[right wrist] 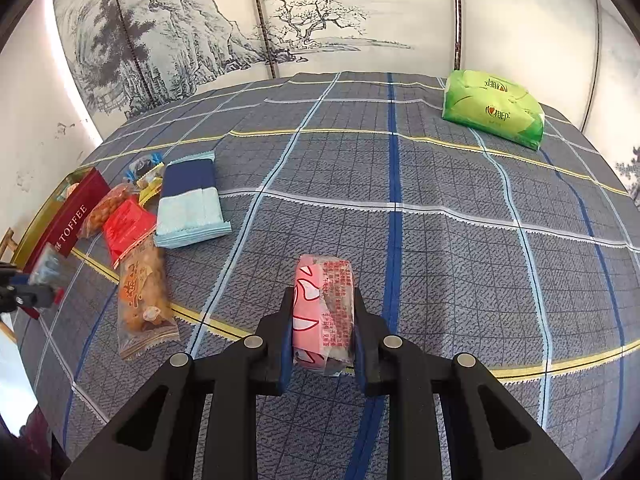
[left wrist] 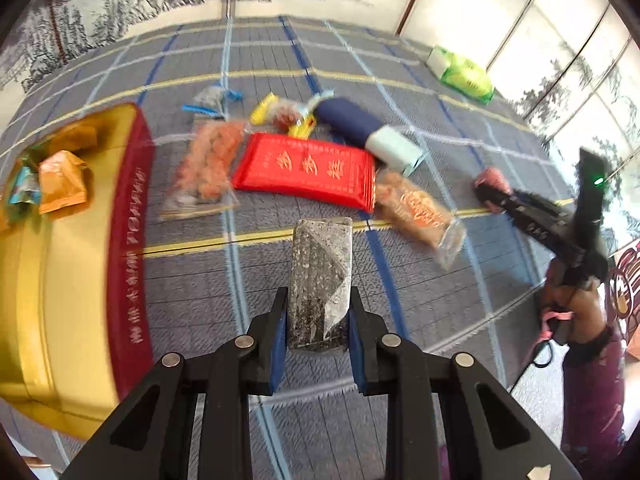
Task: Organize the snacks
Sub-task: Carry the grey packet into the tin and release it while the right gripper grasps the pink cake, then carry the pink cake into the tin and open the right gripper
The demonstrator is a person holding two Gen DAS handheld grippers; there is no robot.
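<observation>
My left gripper (left wrist: 318, 320) is shut on a dark speckled snack bar (left wrist: 320, 276), held above the checked cloth. A red-and-gold toffee box (left wrist: 80, 288) lies to its left with small packets (left wrist: 62, 182) inside. Ahead lie a clear bag of orange snacks (left wrist: 204, 164), a red packet (left wrist: 308, 168), a navy and pale blue packet (left wrist: 368, 132) and another orange snack bag (left wrist: 420, 210). My right gripper (right wrist: 322, 320) is shut on a pink wrapped snack (right wrist: 323, 308); it also shows in the left wrist view (left wrist: 490, 188). The box (right wrist: 66, 220) and snack pile (right wrist: 136, 240) lie at far left.
A green tissue pack (right wrist: 494, 108) sits at the table's far right corner, also in the left wrist view (left wrist: 460, 74). A painted folding screen (right wrist: 240, 20) stands behind the table. The person's hand and sleeve (left wrist: 588, 328) are at the right.
</observation>
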